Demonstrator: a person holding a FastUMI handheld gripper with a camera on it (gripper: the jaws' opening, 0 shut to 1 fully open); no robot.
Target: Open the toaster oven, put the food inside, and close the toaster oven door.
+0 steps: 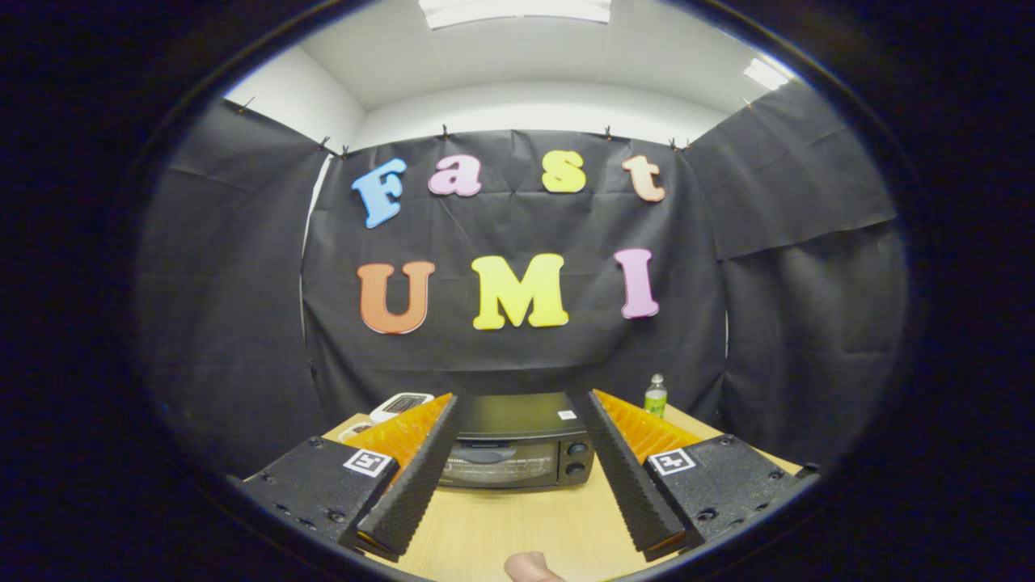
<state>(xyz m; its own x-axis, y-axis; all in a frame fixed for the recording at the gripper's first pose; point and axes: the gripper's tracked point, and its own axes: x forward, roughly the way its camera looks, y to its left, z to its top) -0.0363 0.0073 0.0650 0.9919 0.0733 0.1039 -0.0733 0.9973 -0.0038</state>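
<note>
Hovering above the near part of the wooden table [517, 525], the gripper [517, 477] held its two fingers spread wide, with nothing between them but bare tabletop and, farther off, the toaster oven [517, 453]. A fingertip [530, 567] of the person's hand showed at the very near end of the table, below the fingers.

The oven sat toward the far side of the table, framed by the gap between the fingers and well beyond their tips, close to the cloth wall. Its door [497, 462] stood shut, flush with the front. That fitted two readings equally: a door waiting to be pulled down, or one already swung back up over food inside. I could not settle which. No food lay on the table stretch in sight, and the window was too small and dim to tell whether anything rested behind it.

As for looks, the oven was a low, dark box with a flat top carrying a small pale sticker near its right corner. A glass window took up most of the front, with what seemed a handle bar along its top. Two round knobs [576, 457] were stacked one above the other on the right.

To the left of the oven lay a white object [402, 403], partly hidden by the left finger; to the far right stood a green bottle [655, 395].
</note>
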